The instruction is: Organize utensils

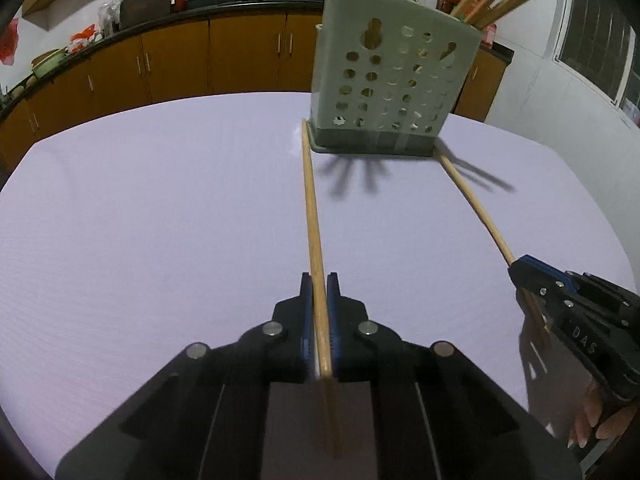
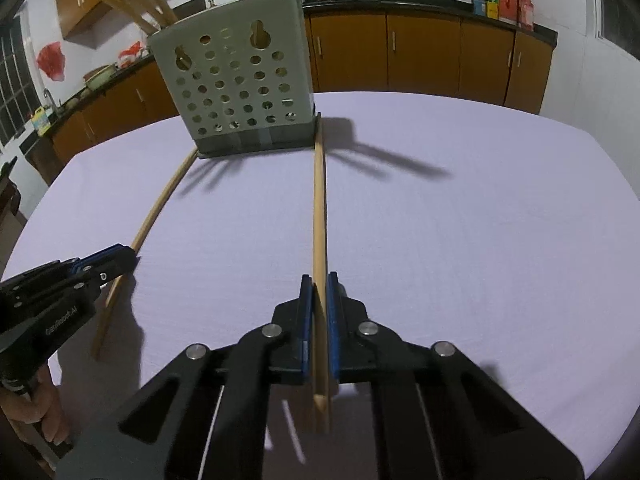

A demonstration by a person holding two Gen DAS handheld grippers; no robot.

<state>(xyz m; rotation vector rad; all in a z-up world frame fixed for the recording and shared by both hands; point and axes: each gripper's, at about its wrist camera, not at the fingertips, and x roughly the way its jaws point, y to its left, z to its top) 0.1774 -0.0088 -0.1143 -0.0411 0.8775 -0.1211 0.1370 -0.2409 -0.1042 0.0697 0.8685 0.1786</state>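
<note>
Wooden chopsticks all round: each gripper has one pinched by its near end, both lying flat on the lilac table (image 1: pixel 160 220). The left gripper (image 1: pixel 320 280) is clamped on the left chopstick (image 1: pixel 310 200), the right gripper (image 2: pixel 319 280) on the right chopstick (image 2: pixel 319 200). Both far tips sit right at the base corners of the grey perforated holder (image 1: pixel 392 80), which already has a bunch of sticks standing in it. Looks like the pickup step to me. Next up is probably lifting, tipping each stick upright and dropping it in over the rim without snagging the others.
</note>
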